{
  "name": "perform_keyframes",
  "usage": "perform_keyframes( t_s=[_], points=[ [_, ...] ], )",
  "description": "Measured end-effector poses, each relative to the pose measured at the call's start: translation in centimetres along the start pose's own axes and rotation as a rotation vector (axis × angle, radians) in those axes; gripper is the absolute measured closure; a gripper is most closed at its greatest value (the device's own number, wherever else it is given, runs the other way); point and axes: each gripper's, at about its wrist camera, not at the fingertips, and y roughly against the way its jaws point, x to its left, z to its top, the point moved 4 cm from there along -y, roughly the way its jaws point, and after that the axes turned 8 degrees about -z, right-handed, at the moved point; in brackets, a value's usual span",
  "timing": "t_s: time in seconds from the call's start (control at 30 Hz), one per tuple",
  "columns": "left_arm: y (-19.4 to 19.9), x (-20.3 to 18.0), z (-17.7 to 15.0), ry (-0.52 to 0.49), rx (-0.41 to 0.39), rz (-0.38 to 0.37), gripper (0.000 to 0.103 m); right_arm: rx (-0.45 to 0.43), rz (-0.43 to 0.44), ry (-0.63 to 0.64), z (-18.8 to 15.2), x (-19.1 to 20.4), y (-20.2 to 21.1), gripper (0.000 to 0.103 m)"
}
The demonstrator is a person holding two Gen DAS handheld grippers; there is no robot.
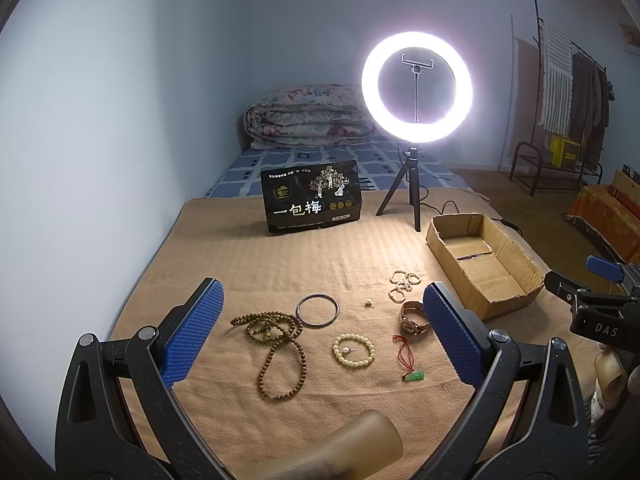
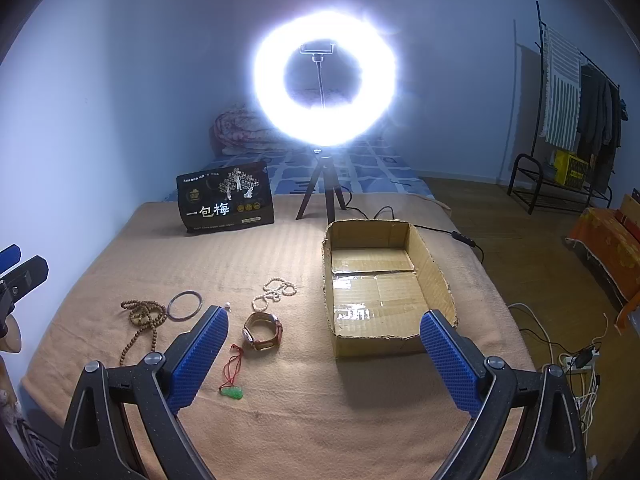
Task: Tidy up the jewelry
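A tan blanket [image 1: 320, 256] with faint ribbing covers the bed. On it lie brown wooden beads [image 1: 276, 344], a dark grey bangle [image 1: 317, 310], a cream bead bracelet [image 1: 354, 350], a pale pearl strand [image 1: 403, 285], a gold-faced watch [image 1: 414, 320] on a reddish strap, and a green pendant [image 1: 414, 376] on red cord. The cardboard box [image 2: 436, 276] is plain brown. Both grippers' fingers [image 1: 196, 332] are blue, dimpled, on black frames. The pouch [image 1: 312, 202] is black with white lettering; behind it, a blue-and-white checked sheet [image 1: 248, 168]

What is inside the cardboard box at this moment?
The cardboard box holds no jewelry: only its bare taped floor shows. The near wall hides a narrow strip of floor behind it, and the right gripper fingertip covers one near corner.
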Motion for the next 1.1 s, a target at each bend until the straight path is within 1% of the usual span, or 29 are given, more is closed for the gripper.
perform_keyframes(
  t_s=[0.93,1.1],
  points=[
    [0.07,0.00,0.00,-0.002,-0.003,-0.001,0.001,0.002,0.000,-0.002,-0.15,-0.10,0.04,0.005],
    [0.19,-0.17,0.49,-0.002,-0.002,0.000,0.001,0.003,0.001,-0.003,-0.25,-0.12,0.05,0.005]
  ],
)
